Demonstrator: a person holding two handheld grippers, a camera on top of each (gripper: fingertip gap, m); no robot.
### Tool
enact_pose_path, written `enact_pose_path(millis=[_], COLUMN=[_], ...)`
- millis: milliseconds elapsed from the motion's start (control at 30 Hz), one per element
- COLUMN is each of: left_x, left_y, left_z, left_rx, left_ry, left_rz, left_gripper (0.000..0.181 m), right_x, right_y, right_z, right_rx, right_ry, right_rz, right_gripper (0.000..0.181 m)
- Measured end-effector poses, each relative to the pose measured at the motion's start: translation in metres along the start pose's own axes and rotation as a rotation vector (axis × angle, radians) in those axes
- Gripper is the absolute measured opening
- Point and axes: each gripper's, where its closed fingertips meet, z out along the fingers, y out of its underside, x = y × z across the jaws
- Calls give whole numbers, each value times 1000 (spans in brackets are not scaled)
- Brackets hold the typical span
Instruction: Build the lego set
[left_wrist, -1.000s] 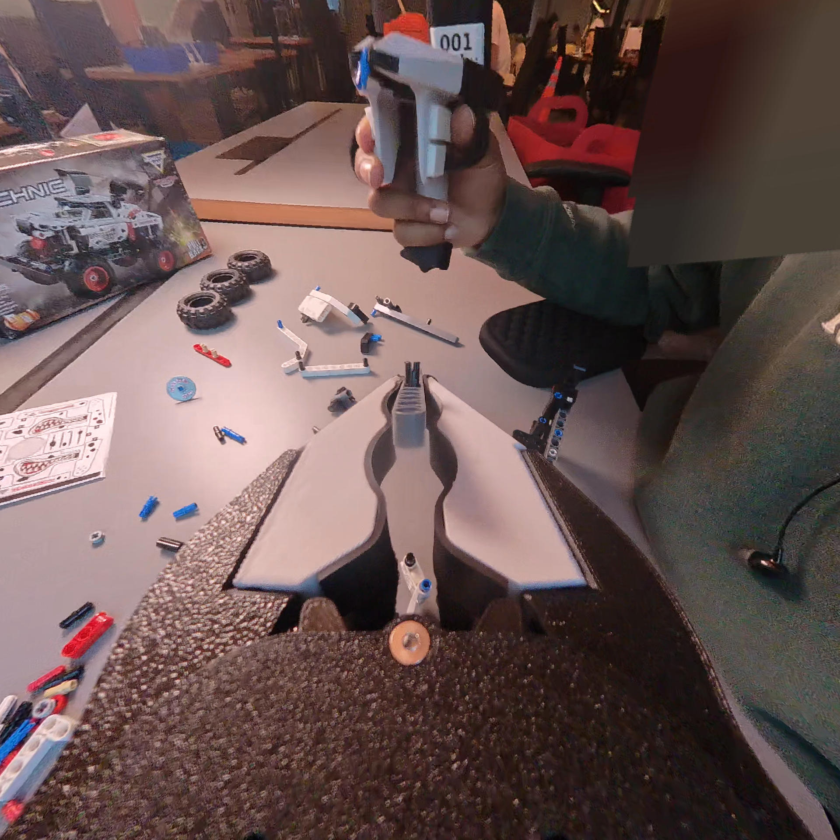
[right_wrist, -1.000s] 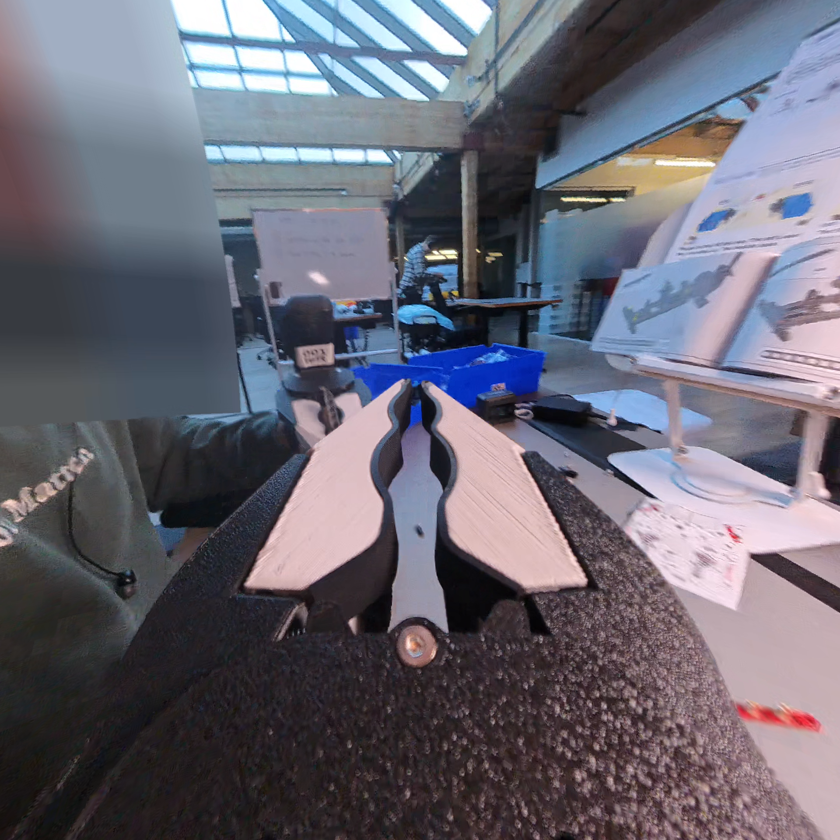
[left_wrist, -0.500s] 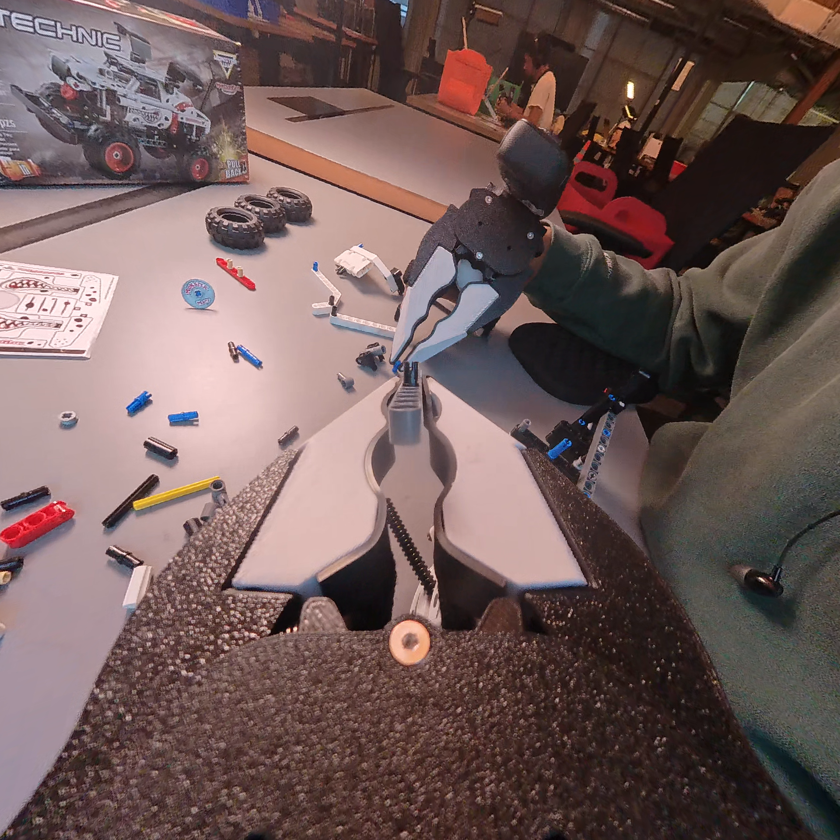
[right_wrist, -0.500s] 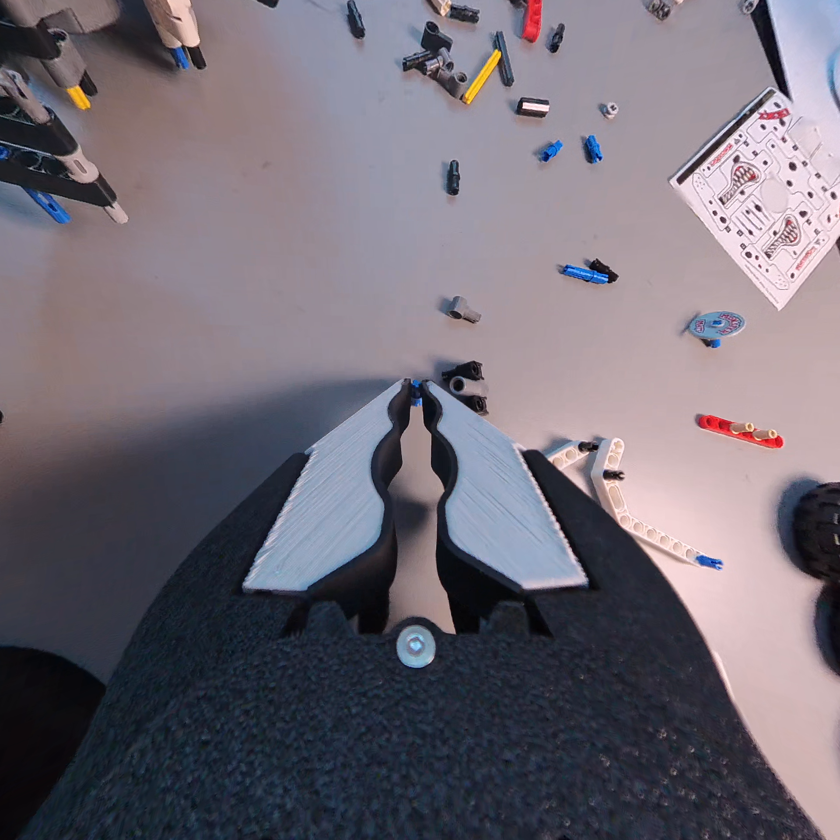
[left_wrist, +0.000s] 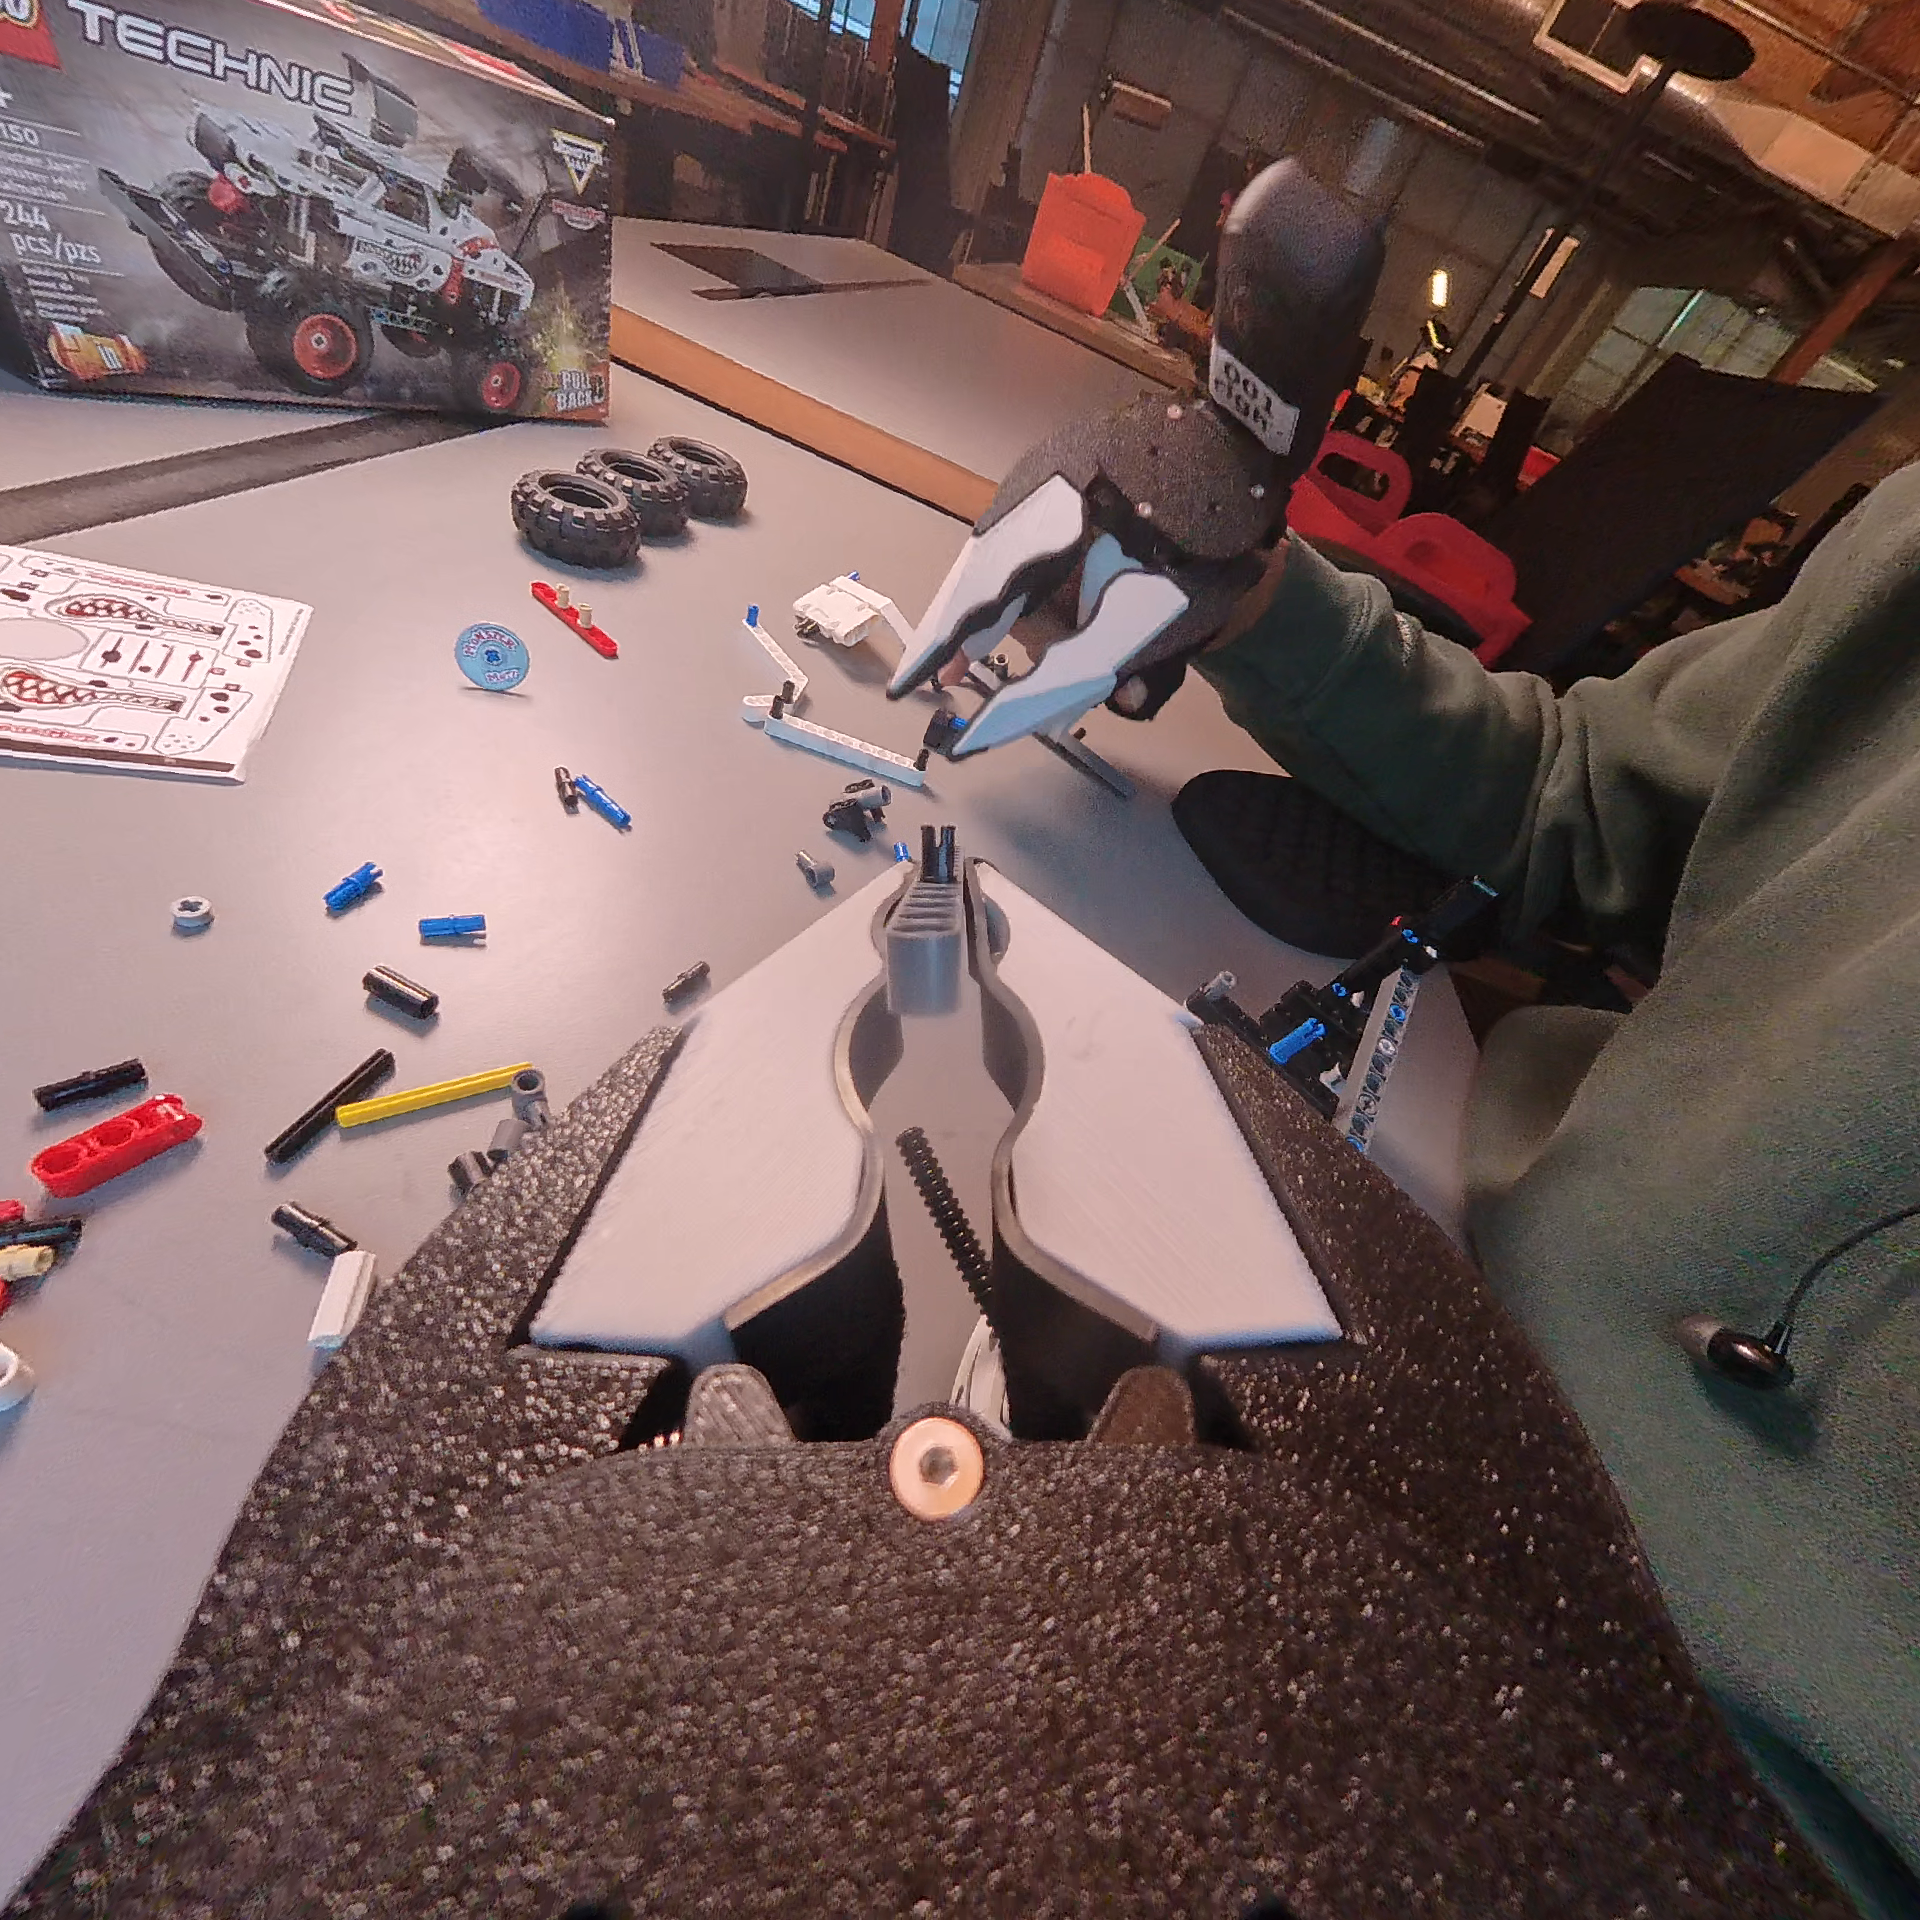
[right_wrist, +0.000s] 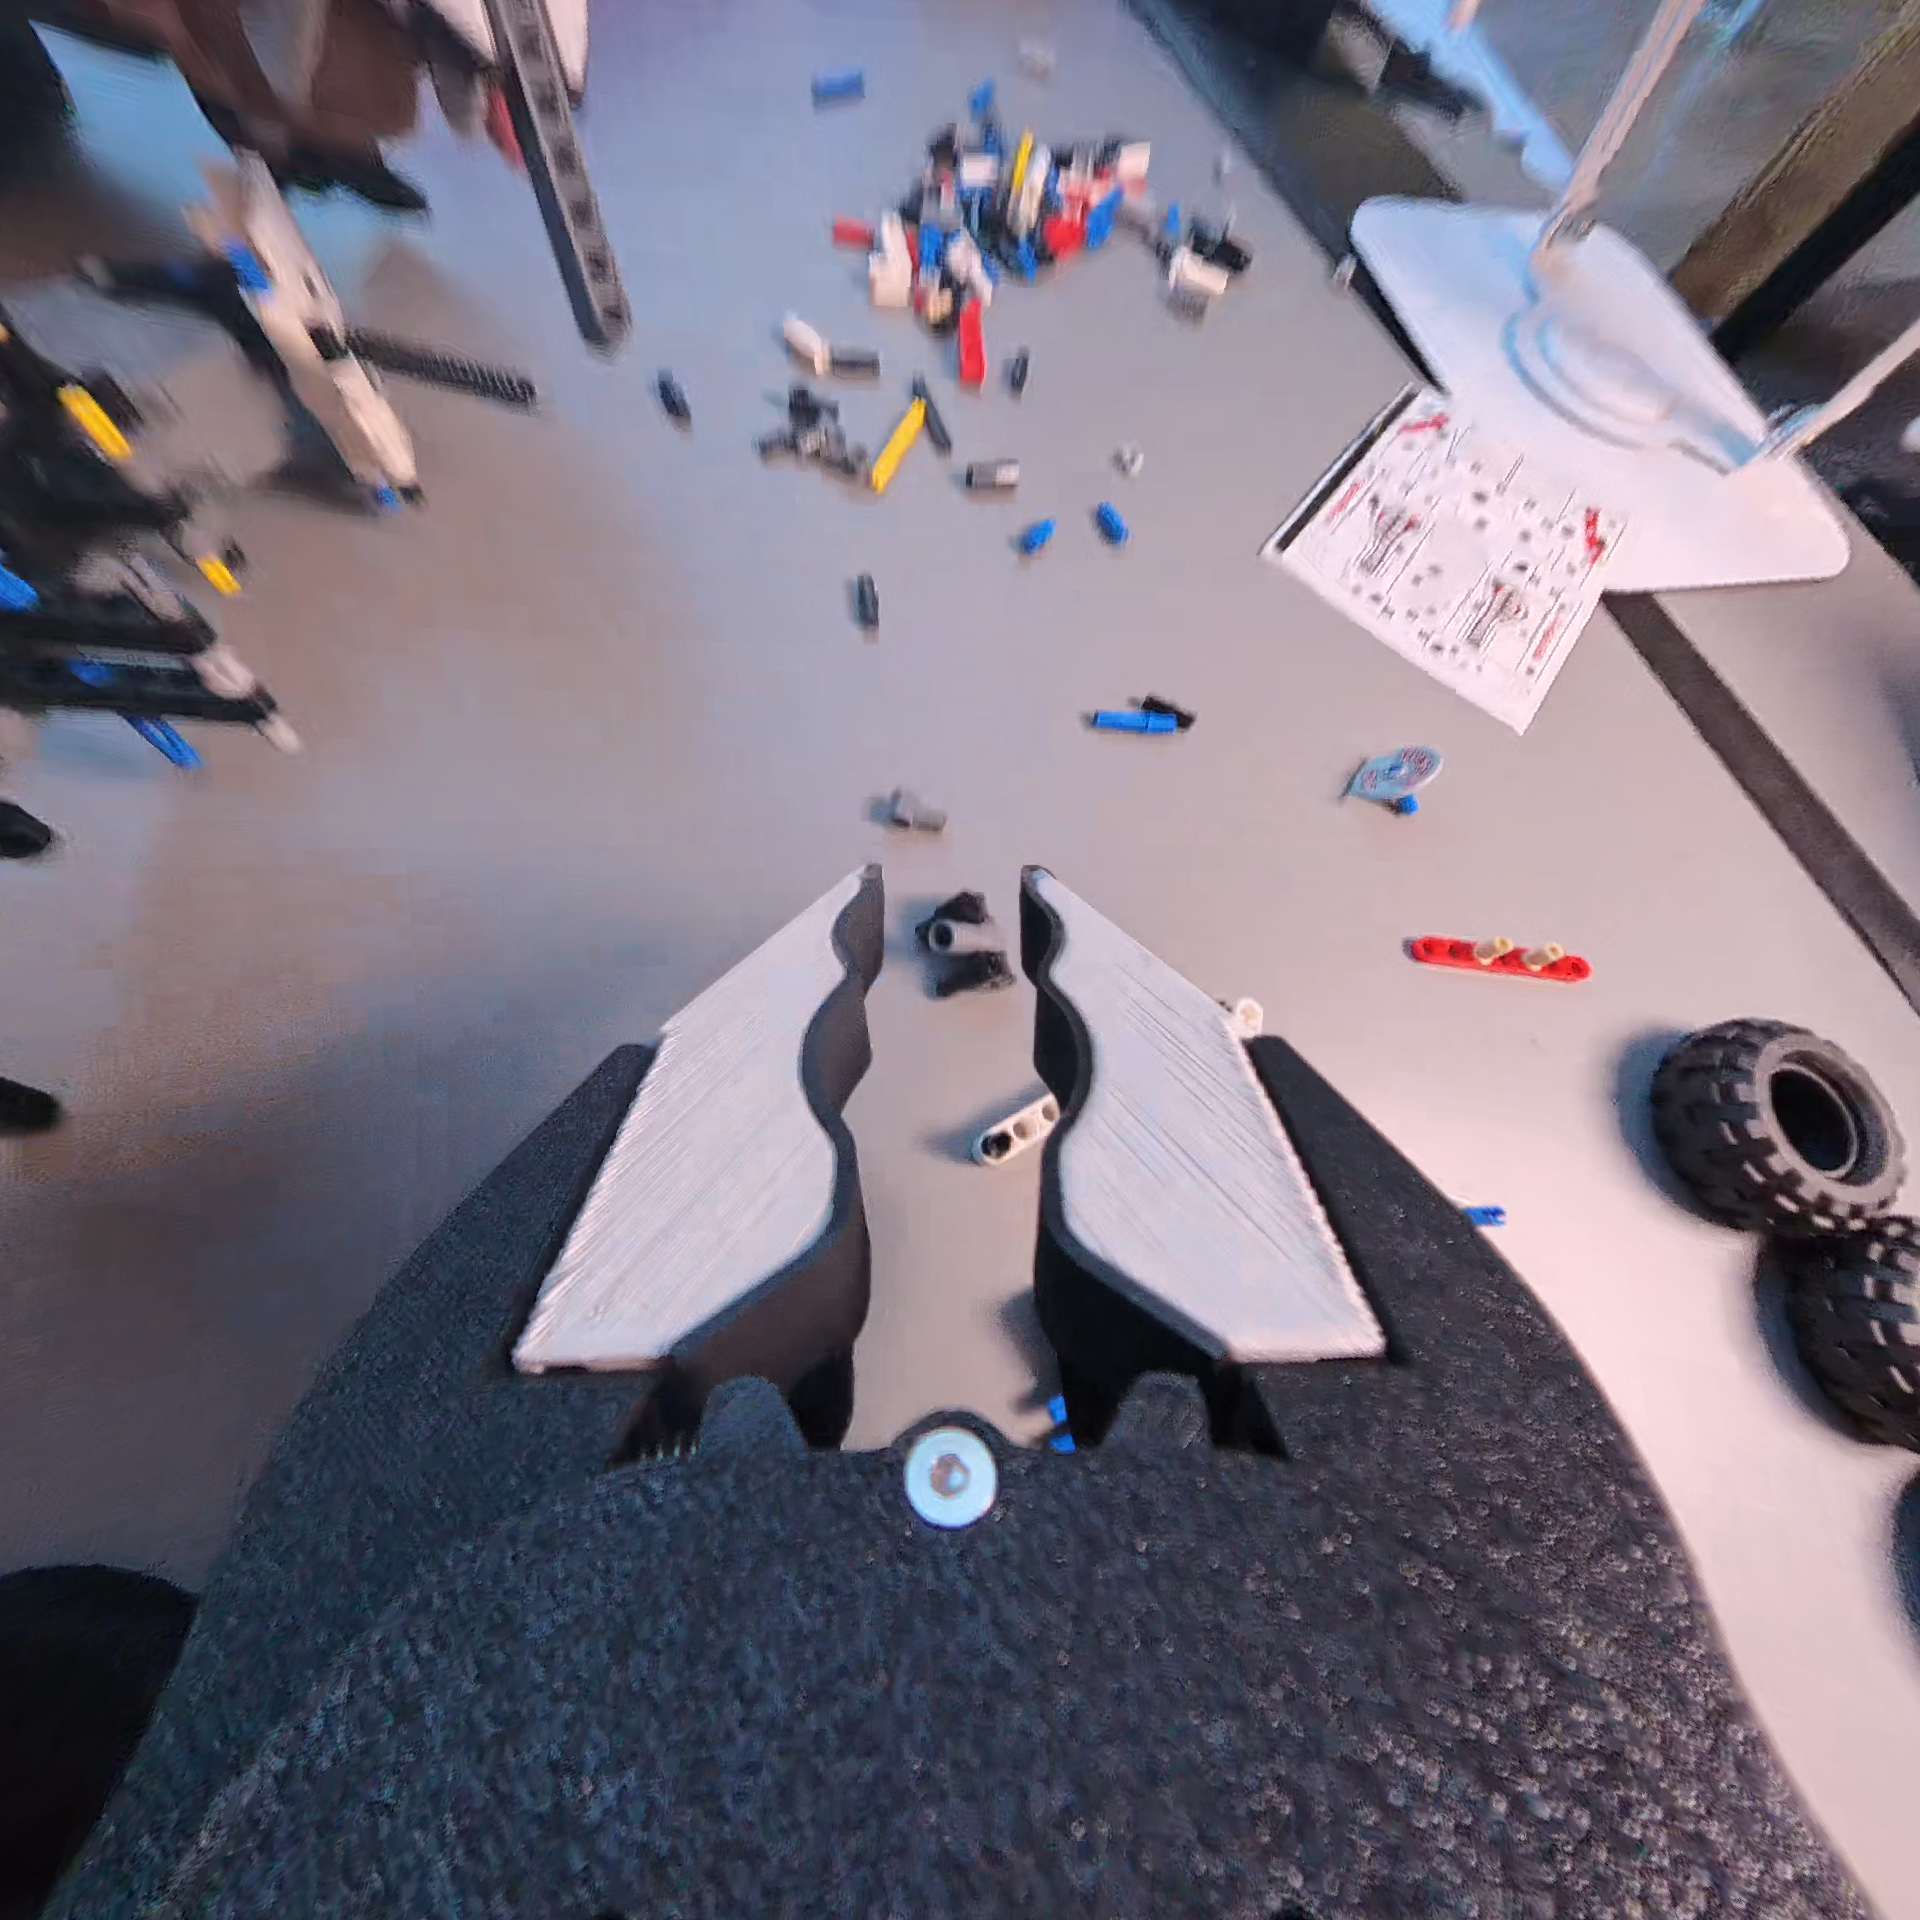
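Fingers of the left gripper (left_wrist: 940, 873) are pressed closed on a grey ribbed piece (left_wrist: 923, 940), from whose far end a black pin (left_wrist: 938, 847) projects past the fingertips. A black toothed axle (left_wrist: 943, 1210) is seen below, between the finger bases. Fingers of the right gripper (right_wrist: 951, 883) are held apart with nothing between them, above a small black and grey connector cluster (right_wrist: 961, 943) lying on the grey table (right_wrist: 520, 727). A white beam end (right_wrist: 1016, 1127) is seen between the finger bases, resting on the table. Loose pieces are scattered across the table, with a dense pile (right_wrist: 1023, 229) at the far side. A partly built black frame (right_wrist: 114, 623) is placed at the left. Black tyres (right_wrist: 1782, 1127) lie at the right, a red beam (right_wrist: 1501, 958) near them. A sticker sheet (right_wrist: 1449, 566) is set at the far right, partly under a white stand base (right_wrist: 1579, 374). The set's box (left_wrist: 301, 208) stands at the far left in the left wrist view.
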Motion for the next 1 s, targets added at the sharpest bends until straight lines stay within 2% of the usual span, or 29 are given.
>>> enact_pose_path(millis=[133,333,433,567,633,733,900,1000], left_x=[-5,-14,-13,-13,-13,-10,7,21], left_y=[-1,-5,-5,-8,-9,-10,-10,-9], left_z=[-4,-11,-11,-12,-12,-12,-7,-3], left_rx=[4,26,25,36,45,65,69,63], left_ry=[-26,-59,-59,-62,-50,-14,126,213], left_rz=[4,-4,-2,-3,-25,-77,-179,-217], left_gripper=[7,7,7,7,8,7,8,7], right_x=[2,15,37,83,88,71,-7,-50], right_y=[22,28,8,-28,-39,-57,-86,-100], right_z=[18,22,9,-40,-57,-63,-28,-6], right_rx=[-156,-188,-67,235,372,502,454,421], right_ry=[74,143,228,385,347,220,21,-96], right_rz=[-109,-130,-51,161,265,289,8,-53], right_gripper=[25,8,16,22,23,25,25,24])
